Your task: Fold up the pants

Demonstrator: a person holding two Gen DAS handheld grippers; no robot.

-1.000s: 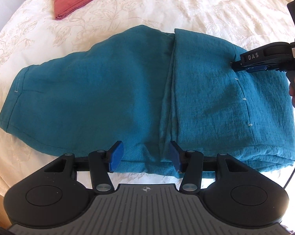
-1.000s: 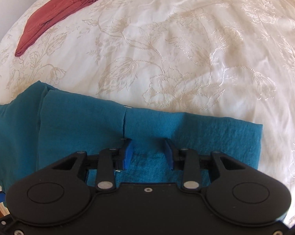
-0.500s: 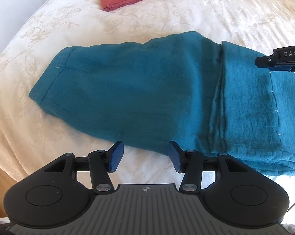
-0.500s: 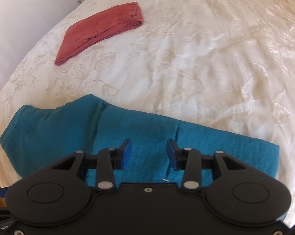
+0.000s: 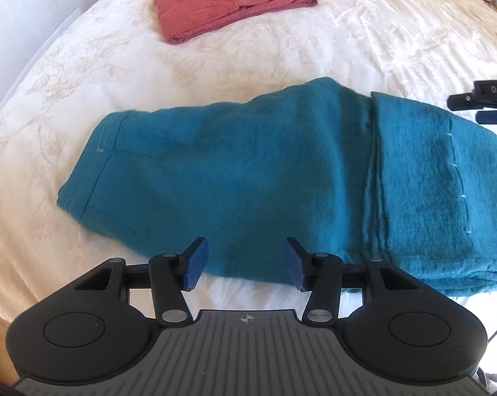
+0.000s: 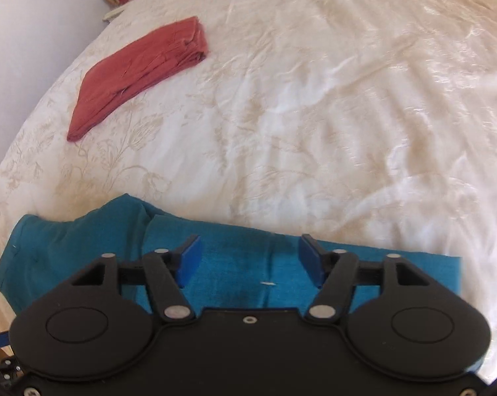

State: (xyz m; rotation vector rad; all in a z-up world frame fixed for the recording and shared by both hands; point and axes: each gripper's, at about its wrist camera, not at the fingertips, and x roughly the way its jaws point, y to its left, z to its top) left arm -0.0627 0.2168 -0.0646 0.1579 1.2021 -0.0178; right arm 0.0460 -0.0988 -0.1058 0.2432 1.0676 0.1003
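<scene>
Two hand-held grippers (image 5: 245, 264) (image 6: 250, 260), two pants (image 5: 248, 178) (image 5: 228, 3).

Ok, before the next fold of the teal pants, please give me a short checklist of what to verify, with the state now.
1. Left gripper empty, fingers apart: ok.
2. Right gripper free of cloth: ok; its fingers have just been opening, nothing between them.
3. First fold done: ok; one end of the teal pants lies doubled over on the right side.
4. Pants fully on the bedspread: ok.
5. Red folded garment apart from the pants: ok.
6. Layers under the fold smooth: cannot tell.
</scene>
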